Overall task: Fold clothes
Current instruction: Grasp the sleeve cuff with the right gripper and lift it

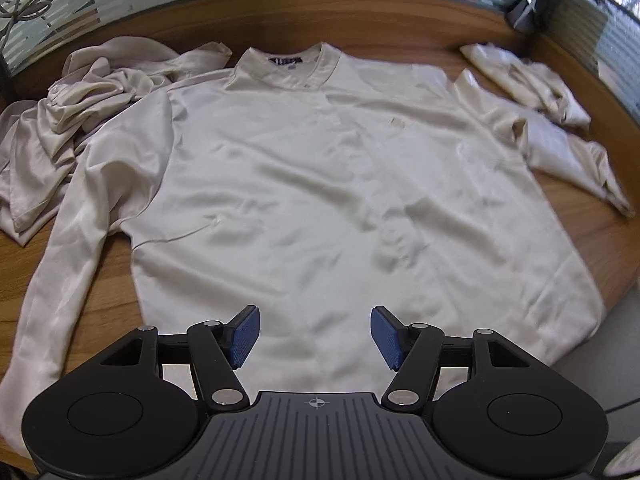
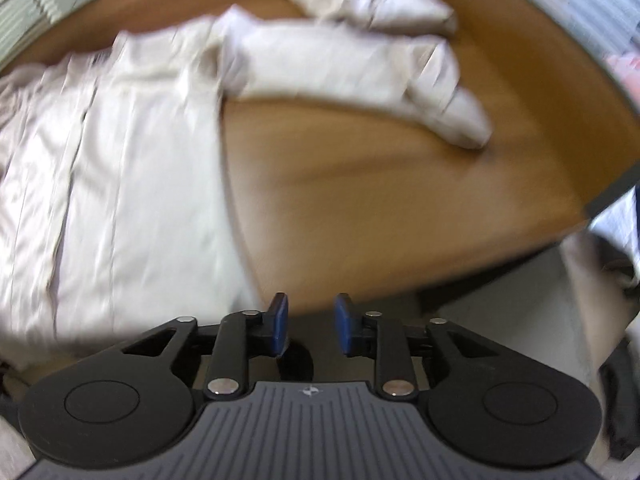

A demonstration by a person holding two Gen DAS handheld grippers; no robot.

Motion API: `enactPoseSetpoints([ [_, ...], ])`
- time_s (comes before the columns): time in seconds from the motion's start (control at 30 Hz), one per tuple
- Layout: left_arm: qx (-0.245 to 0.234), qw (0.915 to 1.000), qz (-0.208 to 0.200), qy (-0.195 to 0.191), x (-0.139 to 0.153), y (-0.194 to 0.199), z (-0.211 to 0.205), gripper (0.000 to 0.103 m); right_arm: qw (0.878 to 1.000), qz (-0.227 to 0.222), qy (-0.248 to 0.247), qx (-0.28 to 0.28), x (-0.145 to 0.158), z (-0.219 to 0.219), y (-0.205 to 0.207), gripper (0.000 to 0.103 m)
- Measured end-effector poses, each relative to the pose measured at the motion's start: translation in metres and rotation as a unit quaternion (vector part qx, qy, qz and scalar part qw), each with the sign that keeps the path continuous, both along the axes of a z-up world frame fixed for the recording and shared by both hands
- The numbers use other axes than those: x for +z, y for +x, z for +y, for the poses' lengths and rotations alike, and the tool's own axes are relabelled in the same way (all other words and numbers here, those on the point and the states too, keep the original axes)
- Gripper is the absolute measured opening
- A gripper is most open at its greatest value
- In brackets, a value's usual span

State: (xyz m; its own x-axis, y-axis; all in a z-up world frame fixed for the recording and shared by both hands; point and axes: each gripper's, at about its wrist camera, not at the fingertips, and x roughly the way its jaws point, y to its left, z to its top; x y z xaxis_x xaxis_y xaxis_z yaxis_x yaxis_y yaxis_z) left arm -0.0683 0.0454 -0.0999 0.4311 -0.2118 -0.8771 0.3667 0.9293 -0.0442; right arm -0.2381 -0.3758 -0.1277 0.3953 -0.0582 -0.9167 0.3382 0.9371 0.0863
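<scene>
While the cream satin long-sleeved shirt (image 1: 320,184) lies spread flat, front up, across the round brown wooden table (image 1: 400,12), I judge its own folding as not showing in its shape: body open, collar toward twelve o'clock, hem toward six under my left gripper (image 1: 315,338). Its one sleeve runs straight down the table toward seven o'clock; the other sleeve (image 1: 568,148) bends out toward three o'clock and is bunched at the cuff.

My left gripper hovers over the hem with its blue pads spread wide and nothing between them. My right gripper (image 2: 311,330) sits past the table edge at the shirt's side, its pads parted by a narrower gap, also empty; that view is smeared, so I read little more from it.

At ten o'clock a crumpled heap of the same pale fabric (image 1: 76,120) sits loose, touching the shirt's shoulder. At two o'clock a smaller cream bundle (image 1: 528,80) lies more compact, possibly a folded piece, though I cannot tell for sure.

By my reading, the spread shirt needs sleeves brought in and the body folded, and the heap at ten o'clock looks unfolded too. The bundle at two o'clock may count as done.
</scene>
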Motion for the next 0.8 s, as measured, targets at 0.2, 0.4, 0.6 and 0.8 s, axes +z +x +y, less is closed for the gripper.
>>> enactPoseSetpoints([
  [0.2, 0.024, 0.9993, -0.023, -0.016, 0.013, 0.009, -0.041, 0.069, 0.999, -0.034, -0.028, -0.018, 0.022, -0.053, 0.030, 0.047],
  [0.4, 0.058, 0.9973, -0.033, -0.031, 0.024, 0.010, -0.087, 0.077, 0.998, -0.038, -0.048, 0.015, 0.013, -0.111, 0.070, 0.060],
  [0.6, 0.069, 0.9962, -0.041, -0.034, 0.032, -0.001, -0.131, 0.080, 0.995, -0.025, -0.047, 0.089, -0.018, -0.133, 0.110, 0.059],
  [0.8, 0.095, 0.9942, -0.038, -0.033, 0.033, -0.013, -0.153, 0.080, 0.992, -0.011, -0.054, 0.117, -0.042, -0.141, 0.137, 0.050],
])
